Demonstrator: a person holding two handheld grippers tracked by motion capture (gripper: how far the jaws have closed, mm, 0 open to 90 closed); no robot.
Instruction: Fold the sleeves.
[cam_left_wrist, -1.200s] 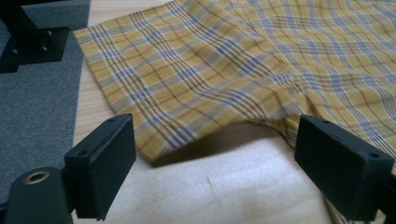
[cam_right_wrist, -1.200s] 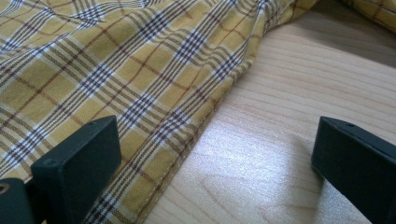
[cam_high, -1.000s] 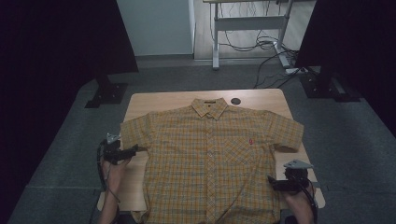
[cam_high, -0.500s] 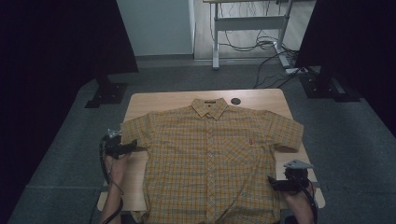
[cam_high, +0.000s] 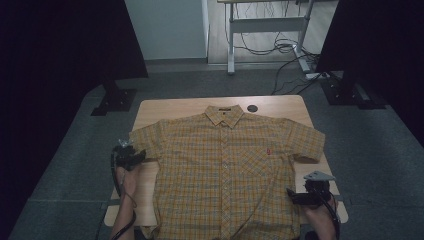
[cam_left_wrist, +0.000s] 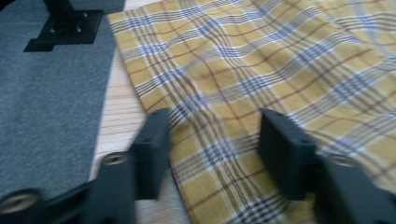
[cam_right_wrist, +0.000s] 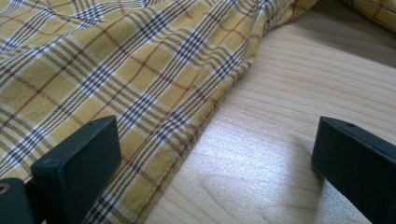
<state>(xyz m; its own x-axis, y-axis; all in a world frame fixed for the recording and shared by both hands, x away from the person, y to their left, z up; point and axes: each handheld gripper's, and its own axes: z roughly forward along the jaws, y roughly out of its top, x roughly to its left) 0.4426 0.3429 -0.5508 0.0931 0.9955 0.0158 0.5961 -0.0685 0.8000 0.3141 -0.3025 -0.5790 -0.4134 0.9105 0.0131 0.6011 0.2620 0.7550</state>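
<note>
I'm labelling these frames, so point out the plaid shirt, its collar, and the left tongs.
plaid shirt (cam_high: 225, 175): high view, middle of the buttoned front.
collar (cam_high: 223, 115): high view, centre of the collar.
left tongs (cam_left_wrist: 212, 140): left gripper view, midway between the tips, over the sleeve.

The high view looks forward and down from the person's side, taking in the whole table (cam_high: 150, 107) from afar. The left gripper view sits close at the shirt's (cam_left_wrist: 261, 70) 9 o'clock sleeve; the right gripper view, close at its 4 o'clock hem. All share the shirt.
</note>
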